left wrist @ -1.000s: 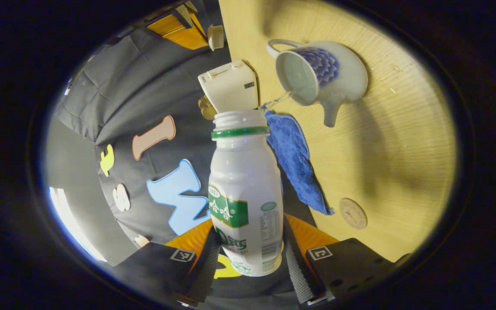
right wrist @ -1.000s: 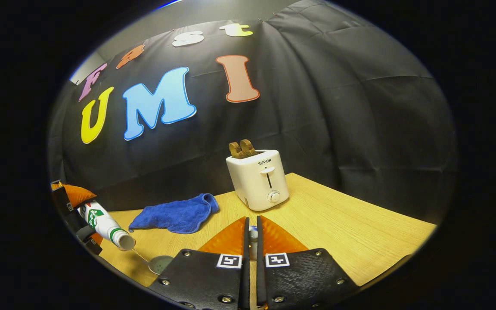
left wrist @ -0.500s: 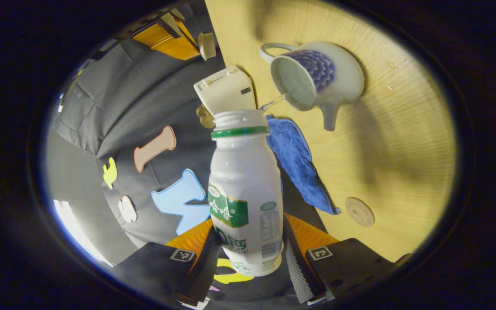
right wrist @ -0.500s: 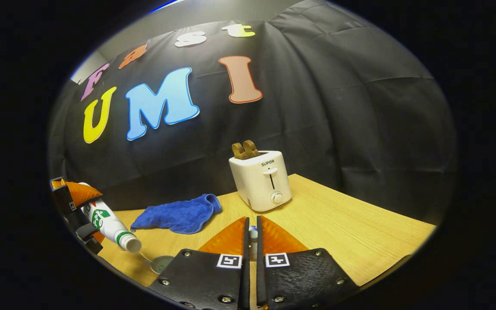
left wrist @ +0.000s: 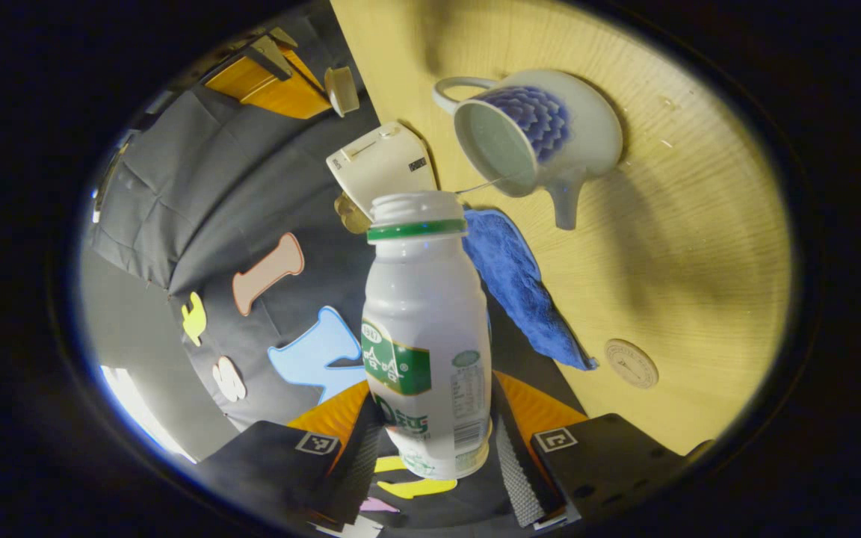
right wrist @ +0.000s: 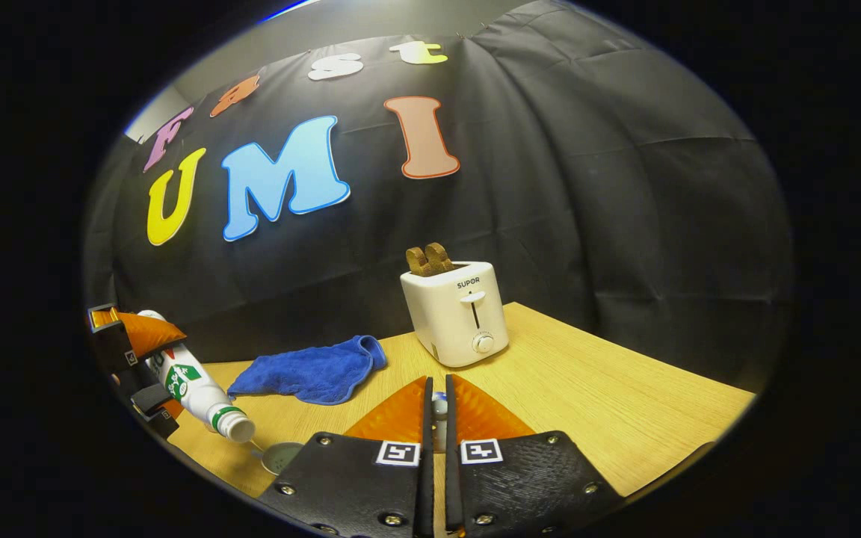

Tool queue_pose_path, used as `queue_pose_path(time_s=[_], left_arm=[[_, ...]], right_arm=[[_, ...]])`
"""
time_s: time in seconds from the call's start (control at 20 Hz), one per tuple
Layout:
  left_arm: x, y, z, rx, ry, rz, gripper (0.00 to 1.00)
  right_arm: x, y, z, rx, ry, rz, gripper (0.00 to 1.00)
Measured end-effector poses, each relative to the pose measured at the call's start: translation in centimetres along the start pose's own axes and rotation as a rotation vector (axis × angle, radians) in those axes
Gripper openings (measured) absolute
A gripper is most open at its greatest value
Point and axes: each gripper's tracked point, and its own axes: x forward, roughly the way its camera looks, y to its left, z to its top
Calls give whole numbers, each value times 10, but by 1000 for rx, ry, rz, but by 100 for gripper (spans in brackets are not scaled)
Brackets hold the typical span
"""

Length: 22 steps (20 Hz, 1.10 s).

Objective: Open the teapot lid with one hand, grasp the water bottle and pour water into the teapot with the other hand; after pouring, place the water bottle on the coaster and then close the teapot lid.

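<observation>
Left gripper view, left to right: the left gripper (left wrist: 430, 448) has both fingers pressed on the water bottle (left wrist: 427, 336), which is tipped mouth-first toward the open teapot (left wrist: 535, 134); a thin stream runs from its mouth into the opening. A blue cloth (left wrist: 520, 288) lies between them, and the coaster (left wrist: 631, 363) sits near on the bare table (left wrist: 699, 246). Right gripper view: the right gripper (right wrist: 436, 418) is nearly closed on a small knob, probably the teapot lid (right wrist: 439, 407), held above the table. Risk: the stream is thin and enters near the rim, so any drift of the bottle would likely wet the table or cloth; a loosened pinch would drop the lid.
</observation>
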Motion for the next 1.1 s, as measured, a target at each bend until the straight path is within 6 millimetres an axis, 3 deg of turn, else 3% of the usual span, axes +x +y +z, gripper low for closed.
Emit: queue_pose_path(time_s=[0.1, 0.15, 0.4, 0.55, 0.6, 0.65, 0.8, 1.1], left_arm=[[-3, 2, 3, -3, -7, 5, 75], [-3, 2, 4, -15, -11, 7, 80], [0, -8, 0, -161, -35, -33, 83], [0, -23, -5, -311, -46, -76, 86], [-3, -28, -9, -369, -45, -88, 73], [-7, -31, -12, -426, -42, -99, 86], [-16, -37, -22, -572, -33, -117, 86], [-34, -42, -33, -899, -23, -134, 86]], right_arm=[[0, 1, 0, -3, 0, 5, 6], [0, 2, 0, 1, 0, 10, 6], [-1, 4, 2, 18, -6, 26, 6], [-1, 8, 4, 34, -11, 45, 6], [-2, 10, 4, 43, -11, 58, 6], [-2, 13, 5, 51, -11, 70, 6], [-3, 20, 2, 47, -9, 97, 6], [-7, 53, -3, 39, 7, 207, 6]])
